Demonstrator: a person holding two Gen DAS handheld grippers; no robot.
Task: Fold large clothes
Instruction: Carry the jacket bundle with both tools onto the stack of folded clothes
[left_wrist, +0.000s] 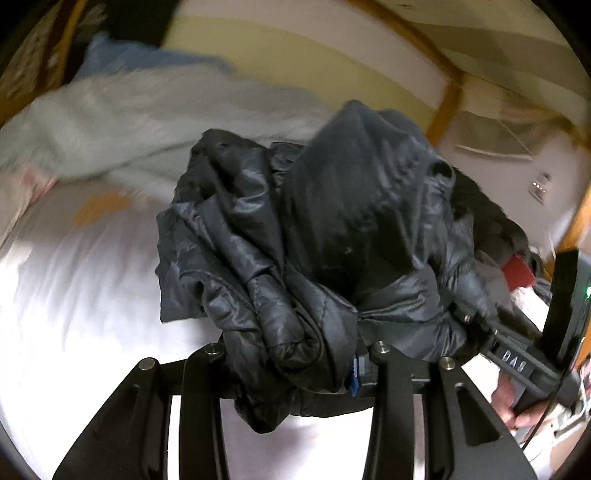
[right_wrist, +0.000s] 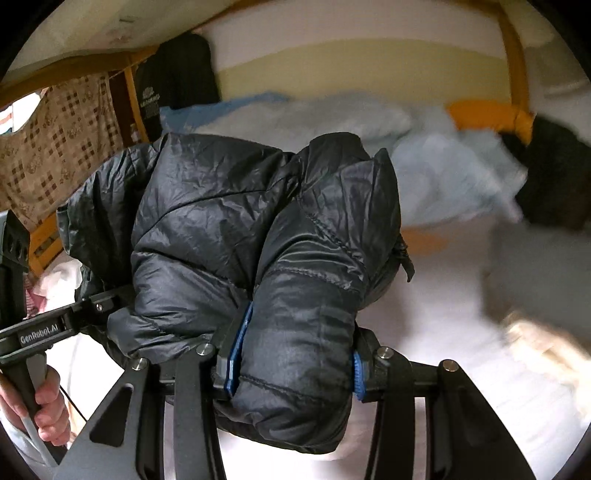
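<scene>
A black quilted puffer jacket (left_wrist: 314, 229) hangs bunched above the white bed sheet (left_wrist: 74, 295). My left gripper (left_wrist: 295, 354) is shut on a thick fold of it, and the padding hides most of the pads. In the right wrist view the same jacket (right_wrist: 229, 229) bulges between the blue pads (right_wrist: 236, 350) of my right gripper (right_wrist: 291, 354), which is shut on a padded roll. Each gripper shows in the other's view: the right gripper (left_wrist: 480, 325) holds the jacket's right side, and the left gripper (right_wrist: 92, 306) holds its left, with a hand (right_wrist: 44, 406) on the handle.
A rumpled light blue quilt (left_wrist: 110, 122) lies at the far side of the bed. A yellow wooden frame (left_wrist: 447, 99) curves behind it. A dark garment (right_wrist: 554, 177) sits at the far right, and a checked cloth (right_wrist: 62, 140) hangs on the left.
</scene>
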